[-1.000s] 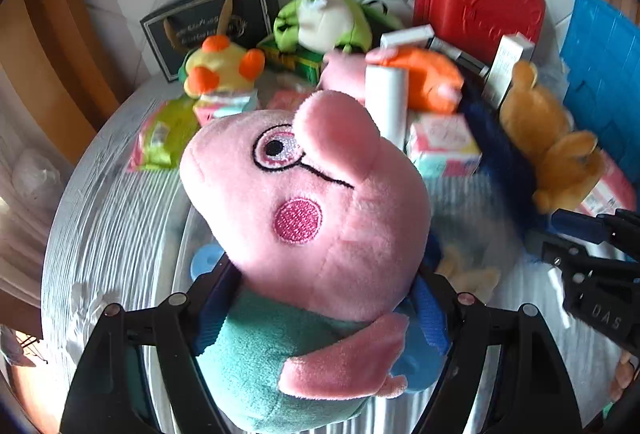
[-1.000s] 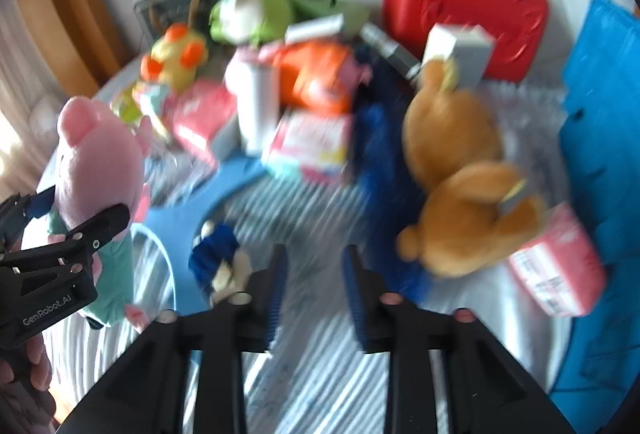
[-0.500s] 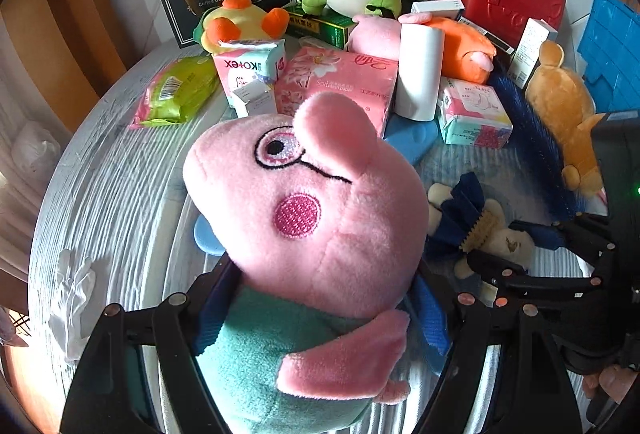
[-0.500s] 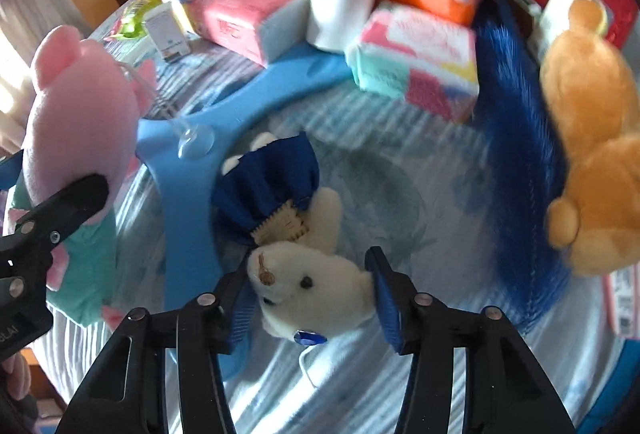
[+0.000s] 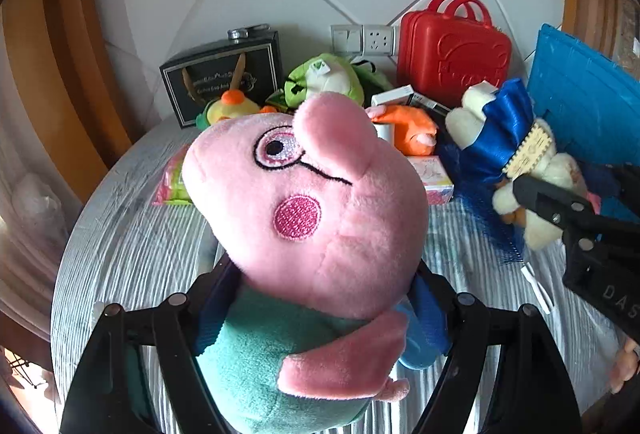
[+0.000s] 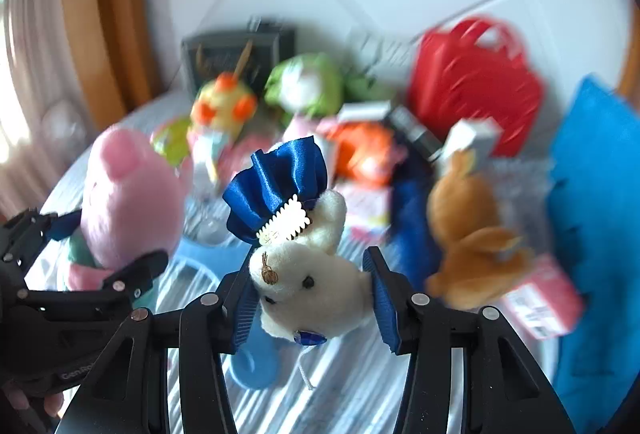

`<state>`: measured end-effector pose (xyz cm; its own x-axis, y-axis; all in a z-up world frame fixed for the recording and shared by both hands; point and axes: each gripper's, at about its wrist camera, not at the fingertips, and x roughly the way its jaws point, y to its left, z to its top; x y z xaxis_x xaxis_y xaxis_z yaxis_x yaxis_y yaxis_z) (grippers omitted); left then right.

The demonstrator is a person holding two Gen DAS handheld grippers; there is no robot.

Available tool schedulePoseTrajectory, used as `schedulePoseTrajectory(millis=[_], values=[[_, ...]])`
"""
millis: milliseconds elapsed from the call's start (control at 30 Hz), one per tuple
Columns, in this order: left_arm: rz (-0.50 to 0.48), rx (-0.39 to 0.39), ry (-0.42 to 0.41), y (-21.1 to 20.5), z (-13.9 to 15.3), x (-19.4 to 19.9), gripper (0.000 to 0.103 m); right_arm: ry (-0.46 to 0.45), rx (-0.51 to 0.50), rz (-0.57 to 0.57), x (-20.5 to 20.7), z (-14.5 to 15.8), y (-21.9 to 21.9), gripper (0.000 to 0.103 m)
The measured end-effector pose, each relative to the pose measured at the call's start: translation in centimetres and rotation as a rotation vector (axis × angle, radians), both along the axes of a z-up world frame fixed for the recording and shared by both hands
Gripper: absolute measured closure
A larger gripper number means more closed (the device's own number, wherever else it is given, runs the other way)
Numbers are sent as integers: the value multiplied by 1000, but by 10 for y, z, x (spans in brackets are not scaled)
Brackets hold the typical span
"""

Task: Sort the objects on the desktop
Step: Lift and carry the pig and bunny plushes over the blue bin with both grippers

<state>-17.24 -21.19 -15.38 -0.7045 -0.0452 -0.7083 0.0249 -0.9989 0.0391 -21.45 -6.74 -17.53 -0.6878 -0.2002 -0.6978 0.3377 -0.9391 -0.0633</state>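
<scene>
My left gripper is shut on a pink pig plush with a teal body, held above the table; the pig also shows at the left of the right wrist view. My right gripper is shut on a small white bear in a blue satin dress, lifted off the table. The bear also shows at the right of the left wrist view, with the right gripper clamped on it.
A round table with a striped cloth holds a pile at the back: black gift bag, green plush, yellow-orange plush, orange plush, red case, blue crate. A brown bear and blue hanger lie there too.
My right gripper closed on the white bear and lifted it off the table. My left gripper kept hold of the pig and tilted up towards the wall.
</scene>
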Motion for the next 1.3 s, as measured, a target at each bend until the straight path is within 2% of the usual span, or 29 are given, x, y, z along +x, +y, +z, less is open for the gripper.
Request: schedulePoseTrajectory(millis=[67,233,400,533,767,933,967,1033,1100,1200,1300], values=[[-22,4,30,5,12,8,25,82,10,-45,15,24,5,54],[-87,16,128,30,50,27,25,210,38,-136,44,65,24,54],[-147,21,225,75,88,40,25,333,52,-224,76,104,66,54],[-195,24,293,136,113,43,25,422,46,-291,93,130,117,54],[-314,50,412,294,163,46,25,533,38,-425,114,172,258,53],[-372,71,478,407,186,54,25,578,65,-510,129,187,365,53],[-377,63,483,426,188,55,25,579,74,-527,134,188,389,53],[-349,-12,512,468,188,55,25,572,84,-551,141,189,421,53],[-343,-24,507,490,188,53,25,566,90,-573,135,187,456,53],[-388,39,473,514,191,52,24,541,84,-592,124,179,493,53],[-400,11,447,540,185,51,24,525,82,-601,120,170,515,53]])
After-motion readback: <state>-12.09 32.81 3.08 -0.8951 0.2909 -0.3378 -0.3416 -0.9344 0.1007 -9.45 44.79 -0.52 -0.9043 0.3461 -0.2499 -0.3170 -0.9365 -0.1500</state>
